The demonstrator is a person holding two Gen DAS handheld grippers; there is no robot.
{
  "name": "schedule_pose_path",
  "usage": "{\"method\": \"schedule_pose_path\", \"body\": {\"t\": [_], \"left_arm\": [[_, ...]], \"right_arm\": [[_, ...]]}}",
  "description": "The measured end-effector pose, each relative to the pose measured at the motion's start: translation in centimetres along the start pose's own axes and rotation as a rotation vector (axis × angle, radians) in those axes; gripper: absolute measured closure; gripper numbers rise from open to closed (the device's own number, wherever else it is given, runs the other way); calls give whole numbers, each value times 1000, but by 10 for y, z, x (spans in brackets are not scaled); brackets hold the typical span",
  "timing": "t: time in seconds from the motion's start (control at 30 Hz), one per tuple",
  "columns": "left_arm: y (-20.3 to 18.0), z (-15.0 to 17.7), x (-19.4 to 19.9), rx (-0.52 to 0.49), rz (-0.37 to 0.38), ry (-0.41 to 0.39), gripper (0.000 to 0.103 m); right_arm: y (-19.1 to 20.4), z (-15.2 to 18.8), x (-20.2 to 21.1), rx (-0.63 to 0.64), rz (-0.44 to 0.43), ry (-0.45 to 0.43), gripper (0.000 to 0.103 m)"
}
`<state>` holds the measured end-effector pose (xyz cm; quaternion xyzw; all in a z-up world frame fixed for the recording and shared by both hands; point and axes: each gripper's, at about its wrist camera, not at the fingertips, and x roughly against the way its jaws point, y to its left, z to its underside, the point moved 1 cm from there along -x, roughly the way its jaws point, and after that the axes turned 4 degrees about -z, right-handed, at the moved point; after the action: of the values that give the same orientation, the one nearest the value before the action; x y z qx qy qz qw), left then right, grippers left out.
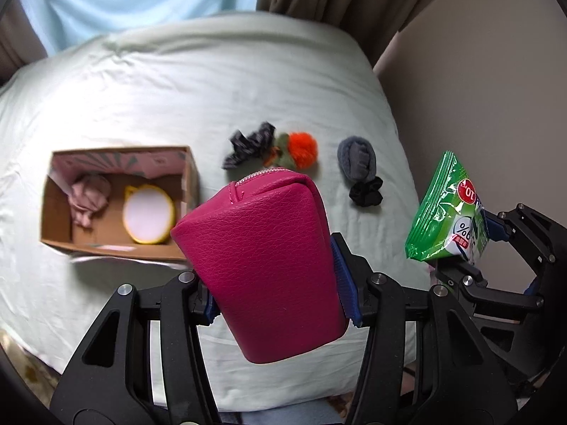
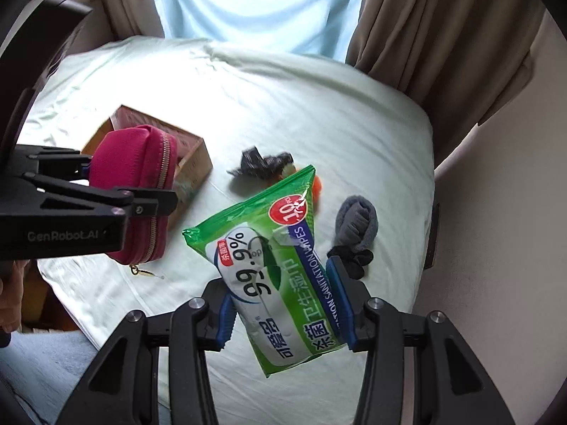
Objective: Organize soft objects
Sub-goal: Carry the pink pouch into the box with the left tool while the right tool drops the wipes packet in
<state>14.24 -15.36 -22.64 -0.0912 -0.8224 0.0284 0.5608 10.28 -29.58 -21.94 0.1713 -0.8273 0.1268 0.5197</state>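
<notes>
My left gripper (image 1: 278, 294) is shut on a magenta zip pouch (image 1: 262, 262) and holds it above the bed; it also shows in the right wrist view (image 2: 141, 184). My right gripper (image 2: 283, 304) is shut on a green pack of wet wipes (image 2: 276, 276), also seen at the right of the left wrist view (image 1: 446, 212). An open cardboard box (image 1: 56, 241) on the bed holds a pink cloth (image 1: 88, 198) and a round yellow-rimmed item (image 1: 149, 212). A dark scrunchie (image 1: 248, 145), an orange pompom (image 1: 301, 148), a grey sock roll (image 1: 356, 159) and a black scrunchie (image 1: 366, 193) lie on the sheet.
The bed (image 1: 177, 88) has a pale green sheet. Brown curtains (image 2: 443, 35) and a window are behind it. A beige wall (image 1: 478, 88) runs along the bed's right side. The bed's near edge drops off below the grippers.
</notes>
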Motion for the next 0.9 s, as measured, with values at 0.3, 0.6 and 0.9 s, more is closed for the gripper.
{"method": "schedule_pose_path", "body": {"t": [0.3, 0.6, 0.9], "left_arm": [[109, -8, 67, -41, -28, -67, 54], [234, -16, 69, -83, -42, -33, 54], [315, -24, 22, -86, -93, 40, 54]], "right_arm": [[81, -50, 41, -188, 5, -97, 60], [166, -115, 26, -332, -35, -126, 60], [218, -156, -46, -448, -112, -60, 60]]}}
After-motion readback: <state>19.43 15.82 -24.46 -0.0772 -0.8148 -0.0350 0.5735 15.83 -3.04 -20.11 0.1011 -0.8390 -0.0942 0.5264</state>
